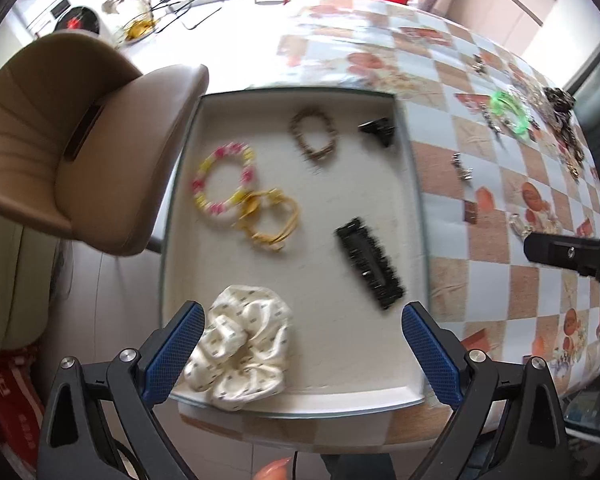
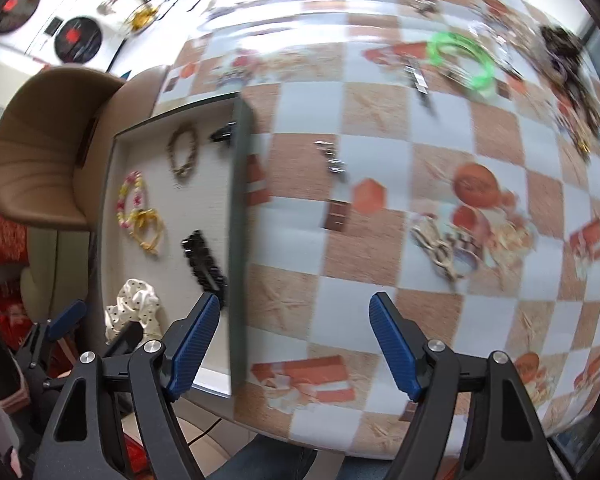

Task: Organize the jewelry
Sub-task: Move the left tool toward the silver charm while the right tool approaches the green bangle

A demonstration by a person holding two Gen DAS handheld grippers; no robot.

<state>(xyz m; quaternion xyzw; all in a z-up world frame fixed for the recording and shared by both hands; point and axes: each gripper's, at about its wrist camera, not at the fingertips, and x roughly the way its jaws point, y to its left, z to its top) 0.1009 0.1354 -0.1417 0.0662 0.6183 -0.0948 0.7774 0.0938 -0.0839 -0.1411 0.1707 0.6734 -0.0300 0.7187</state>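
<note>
A white tray [image 1: 380, 400] sits at the table's left end. It holds a cream scrunchie [image 1: 242, 354], a black hair clip [image 1: 370, 264], a gold bracelet [image 1: 270, 218], a pink-and-yellow bead bracelet [image 1: 224, 178], a brown bead bracelet [image 1: 314, 136] and a small black clip [image 1: 378, 128]. My left gripper [image 1: 302, 320] is open above the tray's near edge, beside the scrunchie. My right gripper [image 2: 294, 310] is open and empty over the tablecloth, just right of the tray's wall [image 2: 238, 240]. Loose jewelry lies on the table: a green bangle [image 2: 466, 62], a silver clip [image 2: 334, 160], a woven piece [image 2: 440, 250].
A tan chair [image 1: 72, 140] stands against the tray's left side. The checked tablecloth [image 2: 360, 292] covers the table. A dark pile of jewelry [image 2: 568, 68] lies at the far right. The table's near edge runs just below both grippers.
</note>
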